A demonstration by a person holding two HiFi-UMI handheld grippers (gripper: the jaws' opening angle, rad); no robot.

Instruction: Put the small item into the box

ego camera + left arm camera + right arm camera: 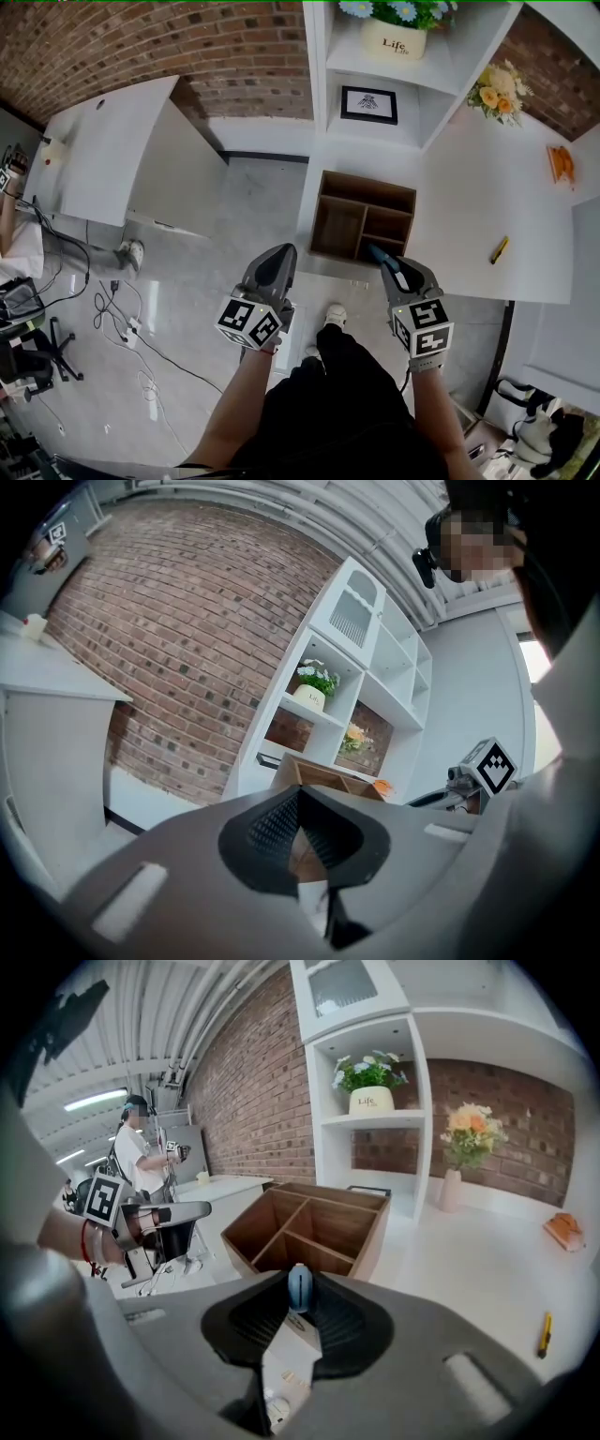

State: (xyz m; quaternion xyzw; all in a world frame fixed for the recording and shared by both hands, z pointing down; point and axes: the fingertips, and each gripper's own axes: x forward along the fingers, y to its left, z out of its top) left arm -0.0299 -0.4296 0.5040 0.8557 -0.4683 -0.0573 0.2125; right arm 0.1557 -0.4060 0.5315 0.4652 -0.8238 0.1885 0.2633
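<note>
Grey floor (pixel 216 234) with loose cables (pixel 122 323) fills the near ground, and the person's legs and a white shoe (pixel 335 315) show that they stand right at the front edge of the white worktop (pixel 487 206), close enough to reach in. Nearest, the left gripper (pixel 298 799) points almost level, its jaws closed tip to tip on nothing. It looks parked off to the side so as not to block the other hand. The right gripper (pixel 298 1299) slants downward, and its jaws pinch the small item (pixel 299 1288), a thin pale piece with a blue end that sticks out past the tips. That hold probably lets it drop cleanly once the jaws part. Just beyond it the wooden box (pixel 370 187) sits at the worktop's near edge, its divided compartments open towards the person. The item hangs near the front rim, not yet inside. Farther right lies a yellow pen (pixel 500 249), well apart. Behind stand white shelves with a flower pot (pixel 394 37) and a framed picture (pixel 368 104), against a brick wall (pixel 187 47).
</note>
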